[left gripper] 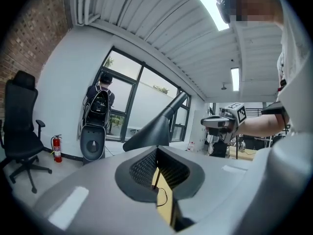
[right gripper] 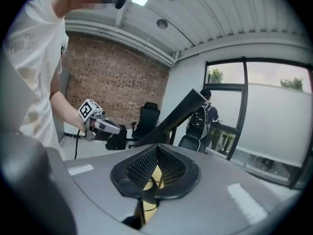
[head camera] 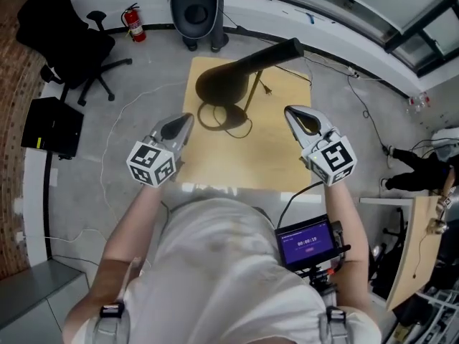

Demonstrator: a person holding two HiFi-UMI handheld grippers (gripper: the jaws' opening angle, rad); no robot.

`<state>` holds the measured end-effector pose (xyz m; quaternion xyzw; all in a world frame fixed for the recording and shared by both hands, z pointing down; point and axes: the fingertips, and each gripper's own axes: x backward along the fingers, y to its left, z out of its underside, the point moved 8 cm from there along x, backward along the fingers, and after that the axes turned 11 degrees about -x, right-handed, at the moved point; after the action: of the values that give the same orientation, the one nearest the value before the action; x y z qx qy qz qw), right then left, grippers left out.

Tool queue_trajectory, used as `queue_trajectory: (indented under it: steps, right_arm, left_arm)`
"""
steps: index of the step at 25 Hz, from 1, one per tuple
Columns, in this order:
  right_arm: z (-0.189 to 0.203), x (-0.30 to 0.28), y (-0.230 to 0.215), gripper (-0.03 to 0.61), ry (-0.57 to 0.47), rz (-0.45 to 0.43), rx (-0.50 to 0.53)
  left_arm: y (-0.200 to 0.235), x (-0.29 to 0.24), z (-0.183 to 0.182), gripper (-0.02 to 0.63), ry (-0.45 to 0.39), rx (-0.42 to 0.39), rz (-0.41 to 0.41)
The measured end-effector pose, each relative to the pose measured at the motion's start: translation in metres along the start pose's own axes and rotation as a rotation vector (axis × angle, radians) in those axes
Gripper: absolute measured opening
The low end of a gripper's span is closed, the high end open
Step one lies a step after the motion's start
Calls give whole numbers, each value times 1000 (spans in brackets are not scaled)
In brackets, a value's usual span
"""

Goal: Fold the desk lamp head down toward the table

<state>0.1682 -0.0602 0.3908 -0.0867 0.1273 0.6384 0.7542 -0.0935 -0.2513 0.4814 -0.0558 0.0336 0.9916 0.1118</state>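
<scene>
- Black, with a cone-shaped head on a slanted arm, the desk lamp (head camera: 224, 79) stood on the far half of a square pale wooden table (head camera: 280, 160), its head raised above its round base.
- The left gripper (head camera: 188, 118) hovered near the lamp, to the left of its base, with its jaws pressed together and nothing between them.
- The right gripper (head camera: 289, 111) hung near the lamp on the opposite side, its jaws likewise closed and empty.
- Neither gripper touched the lamp.
- A red fire extinguisher (head camera: 133, 24) stood well beyond the lamp, by the wall.
</scene>
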Motion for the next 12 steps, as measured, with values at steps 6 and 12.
queue_trajectory:
  steps: [6,12]
  right_arm:
    - [55,17,-5,12,-58,-48,-247]
    - [80,28,4,12,-81,-90,-307]
  left_arm:
    - [-43,2,6,2,0,31,-37]
    - [-75,6,5,2,15,25,-52]
